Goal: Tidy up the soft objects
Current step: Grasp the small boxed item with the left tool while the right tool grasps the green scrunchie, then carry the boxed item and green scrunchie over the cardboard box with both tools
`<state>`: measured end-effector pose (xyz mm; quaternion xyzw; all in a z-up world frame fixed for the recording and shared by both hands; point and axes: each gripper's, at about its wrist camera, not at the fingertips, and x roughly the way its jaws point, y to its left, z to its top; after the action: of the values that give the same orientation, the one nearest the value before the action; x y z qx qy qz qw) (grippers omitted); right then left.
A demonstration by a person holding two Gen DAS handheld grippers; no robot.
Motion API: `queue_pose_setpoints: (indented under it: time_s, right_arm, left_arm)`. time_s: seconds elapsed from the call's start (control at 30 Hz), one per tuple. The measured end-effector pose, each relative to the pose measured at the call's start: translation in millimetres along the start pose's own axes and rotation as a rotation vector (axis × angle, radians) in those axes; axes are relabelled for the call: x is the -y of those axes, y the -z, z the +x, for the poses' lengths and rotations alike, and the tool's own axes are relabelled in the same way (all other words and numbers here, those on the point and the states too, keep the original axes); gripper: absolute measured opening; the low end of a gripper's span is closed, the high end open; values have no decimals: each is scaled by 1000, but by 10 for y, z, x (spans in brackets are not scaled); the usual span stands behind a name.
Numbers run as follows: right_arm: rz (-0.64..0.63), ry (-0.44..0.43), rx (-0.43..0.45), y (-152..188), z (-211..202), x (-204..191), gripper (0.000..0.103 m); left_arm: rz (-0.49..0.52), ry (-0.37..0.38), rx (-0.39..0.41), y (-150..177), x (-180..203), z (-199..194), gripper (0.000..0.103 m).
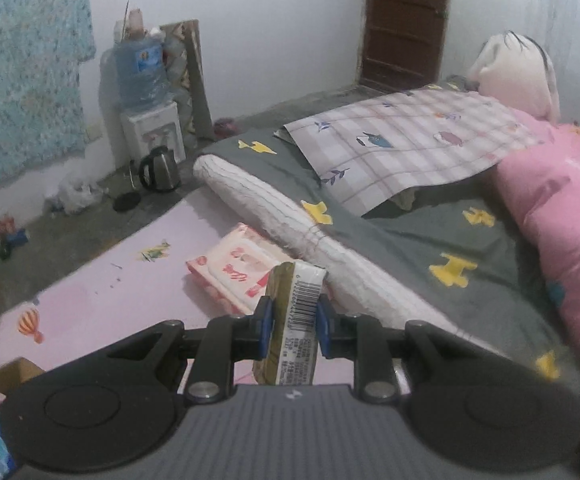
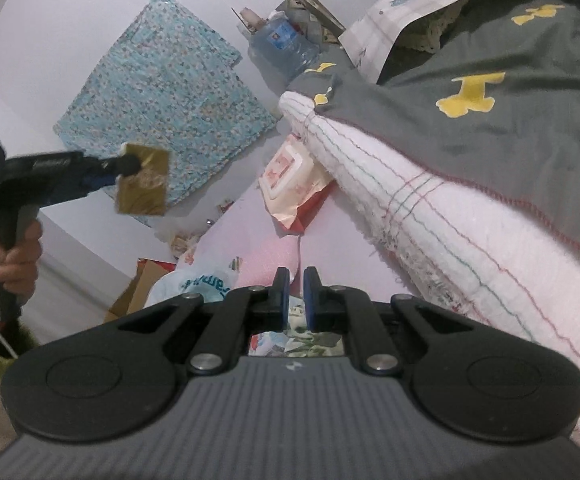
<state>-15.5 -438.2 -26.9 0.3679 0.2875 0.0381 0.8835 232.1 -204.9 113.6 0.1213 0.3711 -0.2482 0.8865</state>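
Observation:
My left gripper is shut on a small gold-and-white tissue pack, held upright with its barcode facing me, above the pink sheet. The right wrist view shows the left gripper raised at the left with the gold pack in it. A pink wet-wipes pack lies on the sheet against a rolled white blanket. My right gripper is shut with nothing between its pads, beside the roll.
Grey bedding with yellow shapes, a checked sheet and a pink quilt cover the bed. A water dispenser and kettle stand by the wall. A plastic bag and cardboard box lie below my right gripper.

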Motion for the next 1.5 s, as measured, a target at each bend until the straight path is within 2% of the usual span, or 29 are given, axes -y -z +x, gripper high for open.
queue_pose_setpoints:
  time_s: [0.13, 0.33, 0.37, 0.4, 0.43, 0.47, 0.5, 0.6, 0.67, 0.77, 0.83, 1.0, 1.03, 1.27, 1.47, 1.5]
  right_arm:
    - [-10, 18, -27, 62, 54, -17, 10]
    - [-27, 23, -73, 97, 143, -32, 12]
    - [-35, 25, -91, 96, 177, -42, 17]
    - [-40, 26, -112, 96, 224, -50, 32]
    - [-44, 27, -133, 98, 277, -56, 43]
    - [-50, 34, -143, 104, 344, -67, 61]
    - [-63, 41, -150, 113, 396, -84, 70]
    - [-98, 55, -202, 141, 593, -123, 77]
    - [-95, 89, -252, 177, 745, -98, 77]
    - [-76, 79, -254, 191, 791, -72, 73]
    - [-40, 68, -260, 175, 801, -52, 65]
    - [53, 12, -269, 136, 802, -2, 39]
    - [70, 3, -270, 136, 804, 1, 38]
    - [223, -28, -263, 168, 763, 127, 35]
    - [201, 8, -211, 135, 658, 8, 35]
    - [193, 17, -203, 137, 655, -15, 30]
  left_arm:
    - [51, -1, -45, 123, 58, 146, 26]
    - [-23, 35, -88, 214, -8, 304, 24]
    - [-31, 35, -83, 221, -32, 277, 24]
    - [-37, 32, -76, 229, -54, 237, 24]
    - [-45, 26, -66, 243, -90, 170, 24]
    - [-52, 21, -56, 256, -116, 109, 24]
    - [-64, 17, -43, 285, -162, 18, 24]
    - [-98, 3, -11, 387, -295, -244, 24]
    - [-127, -18, 14, 508, -418, -469, 24]
    - [-184, -54, 54, 692, -647, -806, 24]
    - [-231, -86, 86, 845, -820, -1044, 24]
    - [-341, -168, 135, 1291, -1234, -1475, 24]
    - [-371, -177, 137, 1398, -1317, -1531, 24]
    - [-534, -197, 146, 2042, -1754, -1716, 24]
    - [-580, -191, 157, 2307, -1935, -1778, 24]
    - [-585, -188, 162, 2331, -1952, -1784, 24]
